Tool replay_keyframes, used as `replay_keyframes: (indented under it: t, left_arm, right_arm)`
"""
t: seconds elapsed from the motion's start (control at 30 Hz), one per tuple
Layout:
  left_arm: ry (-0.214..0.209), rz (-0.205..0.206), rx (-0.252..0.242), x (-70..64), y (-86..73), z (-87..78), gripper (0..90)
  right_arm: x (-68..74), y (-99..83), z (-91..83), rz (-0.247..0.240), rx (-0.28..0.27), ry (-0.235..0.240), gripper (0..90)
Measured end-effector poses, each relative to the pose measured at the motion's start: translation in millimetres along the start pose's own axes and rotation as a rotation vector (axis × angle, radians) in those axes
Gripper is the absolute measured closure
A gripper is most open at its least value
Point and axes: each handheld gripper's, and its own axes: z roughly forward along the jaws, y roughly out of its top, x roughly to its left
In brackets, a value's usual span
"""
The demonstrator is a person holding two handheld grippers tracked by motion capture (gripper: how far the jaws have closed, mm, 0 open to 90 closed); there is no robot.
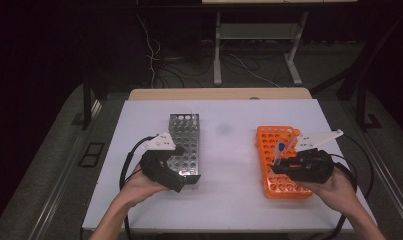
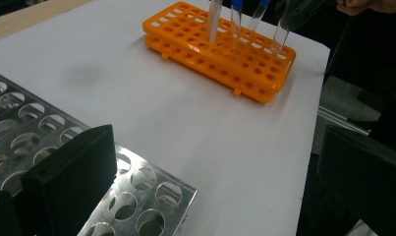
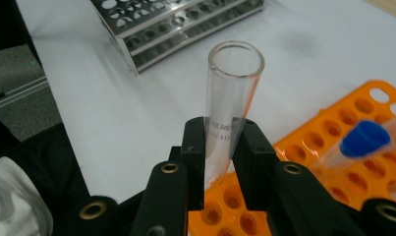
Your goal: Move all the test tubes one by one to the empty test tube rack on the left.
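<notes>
My right gripper (image 3: 224, 147) is shut on a clear open-topped glass tube (image 3: 231, 93), held upright over the near part of the orange rack (image 3: 333, 177). A blue-capped tube (image 3: 356, 143) leans in that rack beside it. In the high view the right gripper (image 1: 285, 167) hovers over the orange rack (image 1: 269, 137) at the table's right. My left gripper (image 1: 183, 181) rests at the near end of the metal rack (image 1: 185, 131). In the left gripper view its jaws stand wide apart with nothing between them, above the metal rack's corner (image 2: 151, 196).
The white table top (image 1: 224, 150) lies bare between the two racks. In the left gripper view the orange rack (image 2: 195, 54) holds several tubes (image 2: 214, 22) at its far end. Cables trail from both grippers off the table's near edge. A desk frame stands behind.
</notes>
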Motion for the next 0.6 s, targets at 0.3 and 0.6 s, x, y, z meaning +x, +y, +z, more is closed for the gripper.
replay_keyframes:
  t: [0.3, 0.6]
  left_arm:
    - [-0.03, 0.03, 0.03, 2.1, 21.7, 1.9, 1.1]
    - [-0.074, 0.068, 0.077, 1.7, 46.7, 11.2, 4.5]
  right_arm:
    - [10.7, 25.9, 3.5, -0.047, 0.016, 0.043, 75.3]
    - [18.6, 46.3, 7.8, -0.085, 0.02, 0.077, 75.3]
